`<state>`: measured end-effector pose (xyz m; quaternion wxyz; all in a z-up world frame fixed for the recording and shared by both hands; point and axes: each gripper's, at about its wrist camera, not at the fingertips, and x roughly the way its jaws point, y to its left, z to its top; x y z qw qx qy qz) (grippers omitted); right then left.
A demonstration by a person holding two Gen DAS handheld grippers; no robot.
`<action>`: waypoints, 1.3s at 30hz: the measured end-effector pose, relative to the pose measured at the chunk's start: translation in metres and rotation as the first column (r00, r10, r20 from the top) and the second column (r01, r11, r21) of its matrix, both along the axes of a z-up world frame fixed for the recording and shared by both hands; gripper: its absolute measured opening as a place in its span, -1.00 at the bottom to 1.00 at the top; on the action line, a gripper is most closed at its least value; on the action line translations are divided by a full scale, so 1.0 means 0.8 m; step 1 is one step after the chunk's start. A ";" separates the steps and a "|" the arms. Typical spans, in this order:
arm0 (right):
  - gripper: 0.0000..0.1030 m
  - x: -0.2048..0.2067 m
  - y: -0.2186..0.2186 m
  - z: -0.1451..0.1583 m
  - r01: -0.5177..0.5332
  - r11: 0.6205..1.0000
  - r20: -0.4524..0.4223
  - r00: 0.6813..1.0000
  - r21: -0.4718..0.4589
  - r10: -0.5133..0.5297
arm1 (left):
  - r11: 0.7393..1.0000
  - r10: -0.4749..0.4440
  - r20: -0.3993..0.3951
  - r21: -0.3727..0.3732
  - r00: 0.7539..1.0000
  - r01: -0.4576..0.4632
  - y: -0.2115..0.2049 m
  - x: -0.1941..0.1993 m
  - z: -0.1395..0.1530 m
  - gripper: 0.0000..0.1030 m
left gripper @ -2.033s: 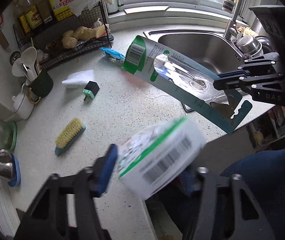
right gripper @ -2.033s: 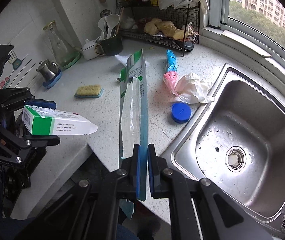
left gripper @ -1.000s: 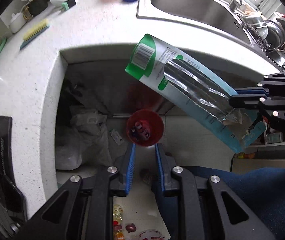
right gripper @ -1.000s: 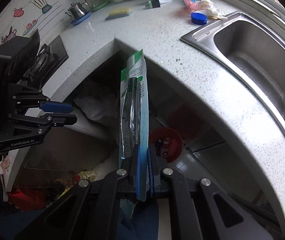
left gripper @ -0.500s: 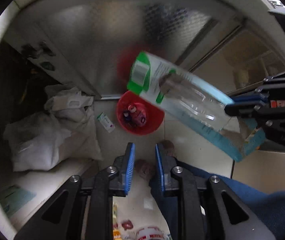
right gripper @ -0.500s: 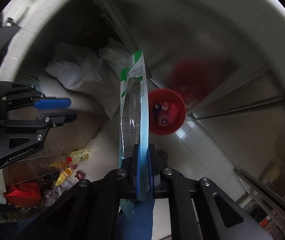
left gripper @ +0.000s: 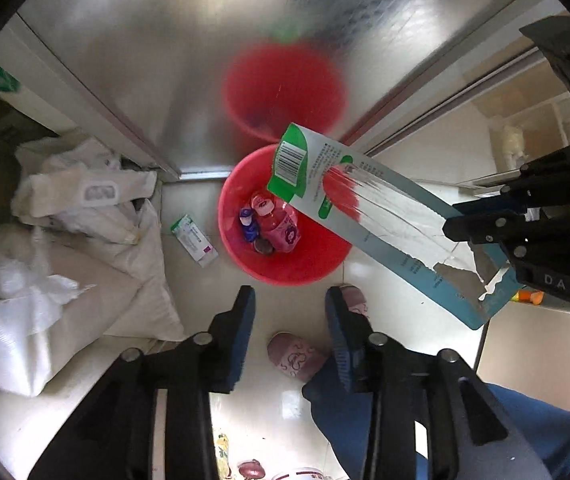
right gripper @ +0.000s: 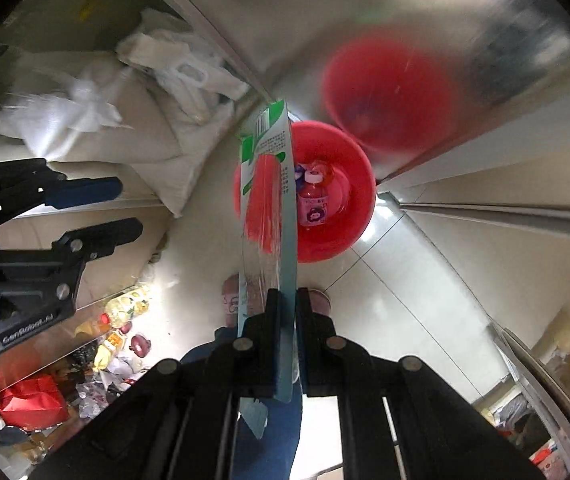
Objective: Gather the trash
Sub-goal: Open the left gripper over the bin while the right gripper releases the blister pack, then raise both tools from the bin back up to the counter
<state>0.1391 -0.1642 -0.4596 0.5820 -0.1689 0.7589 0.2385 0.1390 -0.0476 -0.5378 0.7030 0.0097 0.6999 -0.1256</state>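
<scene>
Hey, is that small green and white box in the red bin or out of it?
Out. The box lies flat on the floor tiles just left of the red bin, outside its rim.

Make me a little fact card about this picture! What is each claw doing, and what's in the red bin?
left claw: open, nothing between its pads; its jaws have just been opening
right claw: shut on the torn blister pack
blister pack position: top end hangs over the red bin
in the bin: a pink bottle with a white cap, a blue cap, other bits too small to tell
beside the bin: small green-and-white box lying on the floor
near the bin: white sacks
also seen: pink slippers, a blue trouser leg
</scene>
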 end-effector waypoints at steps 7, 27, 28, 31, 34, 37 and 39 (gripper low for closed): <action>-0.87 0.004 -0.017 -0.067 0.007 1.000 -0.068 0.998 -0.022 -0.009 | 0.999 0.040 -0.031 0.032 0.999 -0.039 0.007 0.003 -0.057 -0.22; -0.04 0.010 -0.021 -0.054 0.065 0.998 0.050 0.997 0.000 -0.065 | 0.997 0.071 0.000 0.031 0.997 -0.071 0.014 0.002 -0.058 0.22; -0.04 0.009 -0.022 -0.050 0.062 0.998 0.055 0.997 0.004 -0.062 | 0.997 0.073 -0.001 0.033 0.997 -0.073 0.015 0.003 -0.058 0.22; -0.04 0.005 -0.021 -0.035 0.049 0.999 0.060 0.997 0.022 -0.051 | 0.997 0.073 0.000 0.024 0.997 -0.073 0.012 -0.001 -0.041 0.22; -0.04 -0.001 -0.021 -0.007 0.041 0.998 0.073 0.996 0.040 -0.044 | 0.998 0.061 0.015 0.016 0.998 -0.061 0.010 -0.007 -0.012 0.22; -0.04 -0.007 -0.022 0.028 0.040 0.998 0.101 0.994 0.054 -0.045 | 0.999 0.043 0.048 0.021 0.998 -0.044 0.002 -0.014 0.028 0.22; -0.04 -0.012 -0.023 0.057 0.045 0.997 0.119 0.992 0.069 -0.053 | 0.999 0.037 0.066 0.029 0.997 -0.039 -0.002 -0.021 0.060 0.22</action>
